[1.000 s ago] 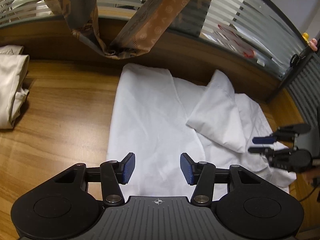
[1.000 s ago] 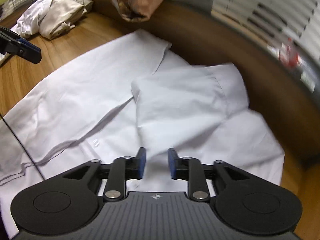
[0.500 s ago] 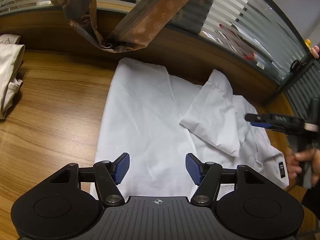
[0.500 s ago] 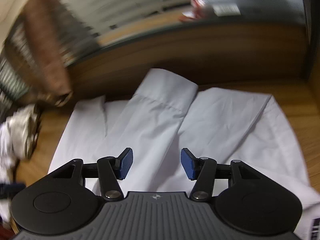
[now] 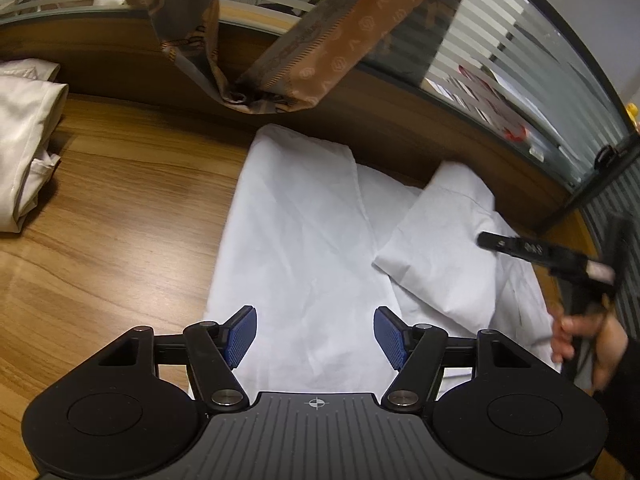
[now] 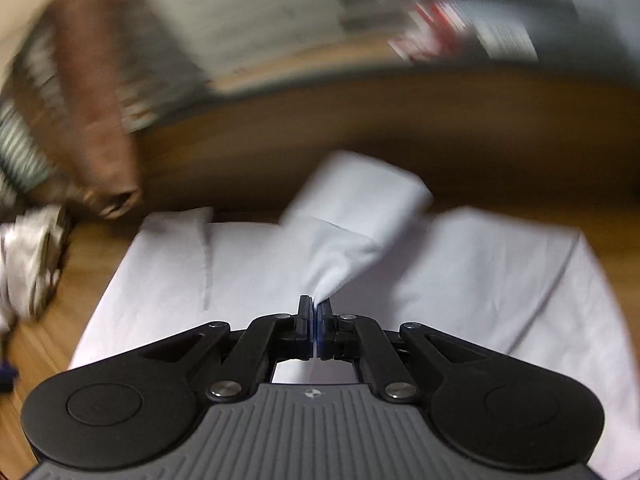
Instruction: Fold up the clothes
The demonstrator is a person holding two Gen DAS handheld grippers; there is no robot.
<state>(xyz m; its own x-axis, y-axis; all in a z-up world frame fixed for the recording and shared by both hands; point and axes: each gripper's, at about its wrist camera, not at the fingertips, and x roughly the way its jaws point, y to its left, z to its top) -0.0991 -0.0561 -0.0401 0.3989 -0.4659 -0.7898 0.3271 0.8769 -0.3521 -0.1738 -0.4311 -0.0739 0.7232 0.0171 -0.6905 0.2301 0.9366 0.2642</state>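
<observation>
A white shirt [image 5: 304, 240] lies flat on the wooden table [image 5: 100, 220], with one sleeve [image 5: 440, 248] folded across its right half. My left gripper [image 5: 316, 338] hovers over the shirt's near edge; its jaws are opening and nothing is between them. In the right wrist view my right gripper [image 6: 316, 312] is shut on a pinch of the sleeve [image 6: 352, 220], which rises off the shirt body [image 6: 480, 272] toward the jaws. The left wrist view shows the right gripper [image 5: 486, 240] at the sleeve, held by a person's hand [image 5: 580, 332].
A heap of cream garments [image 5: 24, 140] sits at the table's left end. A brown patterned cloth [image 5: 320, 48] hangs over the raised wooden ledge [image 5: 400, 128] behind the shirt, with striped glass above it. Bare wood lies left of the shirt.
My right gripper went from open above the sleeve to shut on it, and the sleeve's fabric now lifts. The left jaws spread a little wider while that hand stayed in place.
</observation>
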